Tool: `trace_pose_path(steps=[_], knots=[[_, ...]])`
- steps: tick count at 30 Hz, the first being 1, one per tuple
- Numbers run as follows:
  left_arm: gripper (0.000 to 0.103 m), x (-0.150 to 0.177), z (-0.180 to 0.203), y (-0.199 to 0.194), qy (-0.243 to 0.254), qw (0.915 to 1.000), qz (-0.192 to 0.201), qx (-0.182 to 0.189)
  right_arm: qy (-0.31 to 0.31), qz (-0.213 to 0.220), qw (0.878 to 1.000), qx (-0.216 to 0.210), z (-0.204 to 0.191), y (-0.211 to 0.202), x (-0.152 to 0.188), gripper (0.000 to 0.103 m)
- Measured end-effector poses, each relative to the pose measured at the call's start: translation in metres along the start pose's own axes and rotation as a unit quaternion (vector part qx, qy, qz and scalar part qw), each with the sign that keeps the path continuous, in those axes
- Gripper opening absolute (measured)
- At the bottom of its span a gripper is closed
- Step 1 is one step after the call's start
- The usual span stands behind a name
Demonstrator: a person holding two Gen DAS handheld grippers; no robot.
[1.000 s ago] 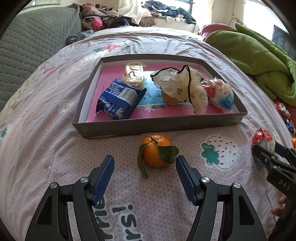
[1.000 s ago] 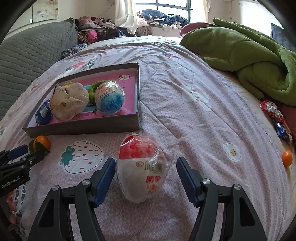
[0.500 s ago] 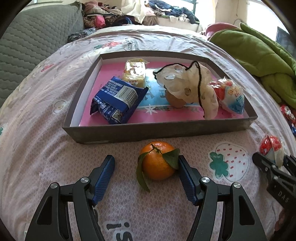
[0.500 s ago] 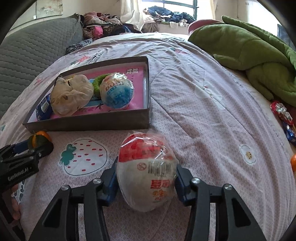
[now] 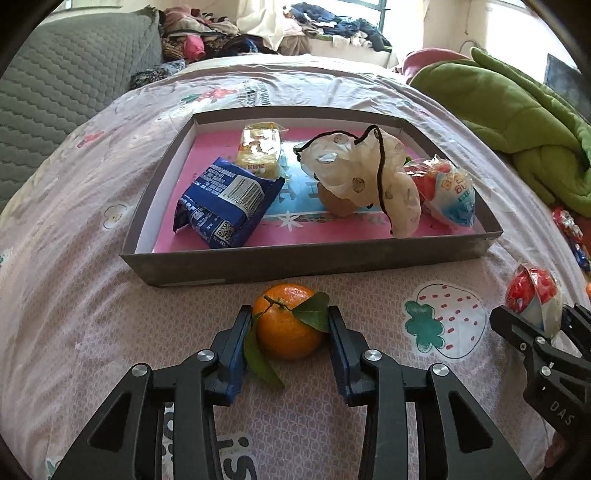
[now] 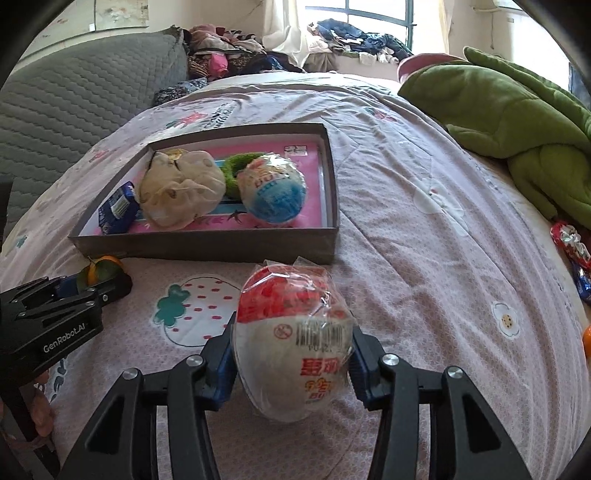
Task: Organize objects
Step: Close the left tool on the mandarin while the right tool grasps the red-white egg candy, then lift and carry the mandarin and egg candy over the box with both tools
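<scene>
My left gripper (image 5: 286, 325) is shut on a leafy tangerine (image 5: 286, 326) that rests on the pink bedsheet just in front of the grey box (image 5: 295, 260). My right gripper (image 6: 291, 354) is shut on a red-and-white wrapped egg (image 6: 293, 343), also on the sheet near the box's front right corner. In the right wrist view the left gripper (image 6: 99, 280) shows at the left with the tangerine (image 6: 101, 269). The box (image 6: 207, 247) holds a blue snack pack (image 5: 227, 197), a yellow packet (image 5: 258, 149), a cream drawstring bag (image 5: 364, 173) and a blue-and-white egg (image 5: 448, 194).
A green blanket (image 6: 509, 99) is heaped at the right. Wrapped candies (image 6: 570, 245) and a small orange (image 6: 586, 338) lie at the bed's right edge. A grey quilted headboard (image 5: 62, 85) and piled clothes (image 5: 295, 26) stand at the back.
Both grippers closed: the left one's jaws came in onto the tangerine, the right one's onto the red-and-white egg. Both hands edged slightly forward toward the box.
</scene>
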State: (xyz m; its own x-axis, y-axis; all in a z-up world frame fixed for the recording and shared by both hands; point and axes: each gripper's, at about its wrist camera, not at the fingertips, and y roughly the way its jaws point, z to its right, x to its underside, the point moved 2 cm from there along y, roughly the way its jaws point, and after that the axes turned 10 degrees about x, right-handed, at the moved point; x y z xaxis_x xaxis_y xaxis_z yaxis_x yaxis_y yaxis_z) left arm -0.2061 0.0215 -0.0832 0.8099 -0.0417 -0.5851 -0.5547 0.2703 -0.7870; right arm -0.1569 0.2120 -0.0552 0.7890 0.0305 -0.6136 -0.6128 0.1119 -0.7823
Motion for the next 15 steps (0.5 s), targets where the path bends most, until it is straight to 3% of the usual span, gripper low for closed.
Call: trace_pose_path(steps=[15], knots=[[0.039, 0.007, 0.000, -0.027, -0.008, 0.9998, 0.011, -0.011, -0.014, 0.022, 0.999, -0.021, -0.016, -0.025, 0.001, 0.051]])
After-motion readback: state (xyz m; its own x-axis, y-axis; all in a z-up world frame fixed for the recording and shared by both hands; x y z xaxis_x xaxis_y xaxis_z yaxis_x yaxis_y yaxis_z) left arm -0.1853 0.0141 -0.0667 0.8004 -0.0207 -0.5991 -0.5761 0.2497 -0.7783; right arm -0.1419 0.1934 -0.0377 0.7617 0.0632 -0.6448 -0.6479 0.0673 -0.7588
